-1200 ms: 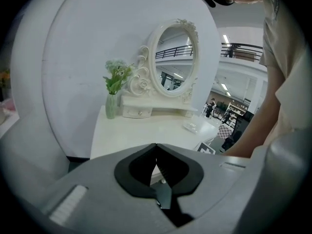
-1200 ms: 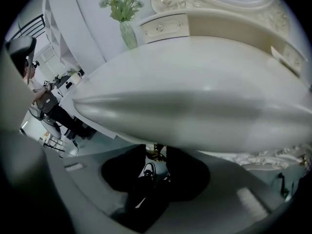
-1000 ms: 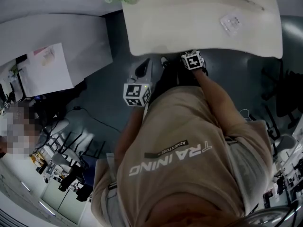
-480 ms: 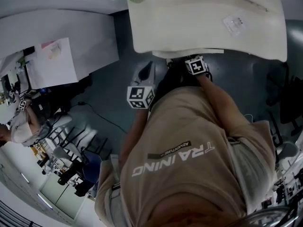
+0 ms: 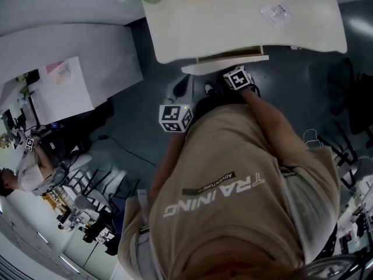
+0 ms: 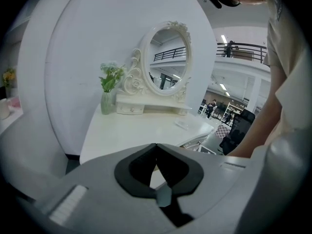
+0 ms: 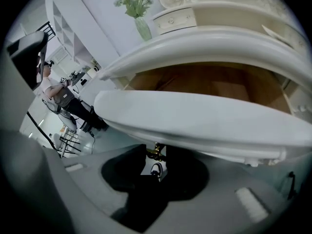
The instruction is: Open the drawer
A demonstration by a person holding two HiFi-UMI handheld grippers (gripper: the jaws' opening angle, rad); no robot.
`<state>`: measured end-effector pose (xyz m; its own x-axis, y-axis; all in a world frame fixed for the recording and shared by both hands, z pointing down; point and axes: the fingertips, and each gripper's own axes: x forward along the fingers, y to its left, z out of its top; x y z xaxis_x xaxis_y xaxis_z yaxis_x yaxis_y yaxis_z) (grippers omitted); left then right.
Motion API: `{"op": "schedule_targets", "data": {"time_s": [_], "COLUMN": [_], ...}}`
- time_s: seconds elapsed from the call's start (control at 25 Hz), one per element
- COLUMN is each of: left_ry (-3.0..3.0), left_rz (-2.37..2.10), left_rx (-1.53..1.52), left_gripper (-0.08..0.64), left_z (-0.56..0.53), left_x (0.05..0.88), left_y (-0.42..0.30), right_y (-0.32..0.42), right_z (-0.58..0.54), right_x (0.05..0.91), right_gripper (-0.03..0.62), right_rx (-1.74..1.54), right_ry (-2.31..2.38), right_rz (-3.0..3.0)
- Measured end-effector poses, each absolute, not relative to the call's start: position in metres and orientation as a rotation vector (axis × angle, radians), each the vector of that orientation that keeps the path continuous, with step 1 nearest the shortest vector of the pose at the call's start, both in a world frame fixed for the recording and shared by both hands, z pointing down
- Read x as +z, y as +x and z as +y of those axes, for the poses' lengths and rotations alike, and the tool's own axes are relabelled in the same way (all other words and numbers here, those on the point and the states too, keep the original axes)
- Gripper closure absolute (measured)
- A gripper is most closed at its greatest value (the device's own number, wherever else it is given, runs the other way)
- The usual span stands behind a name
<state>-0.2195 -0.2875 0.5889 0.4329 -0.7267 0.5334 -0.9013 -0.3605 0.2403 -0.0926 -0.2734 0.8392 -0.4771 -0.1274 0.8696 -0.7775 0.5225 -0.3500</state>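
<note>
drawer [image 5: 224, 65] stands part-way out of the front edge of the white table [image 5: 233, 25]. its curved white front is clear of the table edge, and the brown inside shows behind it. in the right gripper view the drawer front [image 7: 195, 121] fills the middle of the frame, with the open brown cavity above it.

right gripper [image 7: 156, 165] is tucked just under the drawer front and points steeply down. a small brass handle [image 7: 155, 150] hangs from the underside of the front, and the dark jaws are closed on it from both sides. its marker cube sits just below the drawer in the head view.

left gripper [image 6: 156, 148] is held off the table over the dark floor [image 5: 134, 127], beside the person's body and well apart from the drawer. its jaw tips meet, only a thin sliver of light shows lower down, and nothing is held (table top seen beyond).

on the table: an oval mirror [image 6: 168, 57] in an ornate white frame at the back, and a vase [image 6: 107, 101] of flowers just to its left.
</note>
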Motion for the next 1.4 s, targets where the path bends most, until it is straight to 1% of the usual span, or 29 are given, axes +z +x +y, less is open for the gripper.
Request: {"op": "schedule_targets", "data": {"time_s": [0.2,0.36,0.52,0.8,1.12,1.4], "left_ry": [2.251,2.235,2.247,2.322,2.303,2.258], "left_rz": [-1.318,-1.289,-1.231,-1.147,-1.184,-1.228], "left_rx": [0.45,0.436,0.444,0.475,0.51,0.541], "left_gripper": [0.554,0.552,0.552,0.552,0.552,0.552], "left_z": [-0.261,-0.239,-0.215,-0.202,-0.182,-0.162], "left_x": [0.578,0.592,0.607,0.608,0.603,0.602], "left_y": [-0.234,-0.255,-0.258,-0.241,-0.226,-0.183], "right_y": [-0.092,-0.095,-0.098,-0.089,-0.089,-0.072], "right_z": [-0.236,-0.215,-0.187,-0.164,-0.141,-0.126], "right_x": [0.831,0.835,0.836,0.838,0.834,0.835], "right_gripper": [0.462,0.463,0.463,0.465,0.465,0.468], "right_rx": [0.976,0.951,0.965,0.948,1.004,0.998], "right_ry": [0.735,0.76,0.763,0.801,0.768,0.719], "right_rz": [-1.899,-1.9,-1.88,-1.878,-1.906,-1.956]}}
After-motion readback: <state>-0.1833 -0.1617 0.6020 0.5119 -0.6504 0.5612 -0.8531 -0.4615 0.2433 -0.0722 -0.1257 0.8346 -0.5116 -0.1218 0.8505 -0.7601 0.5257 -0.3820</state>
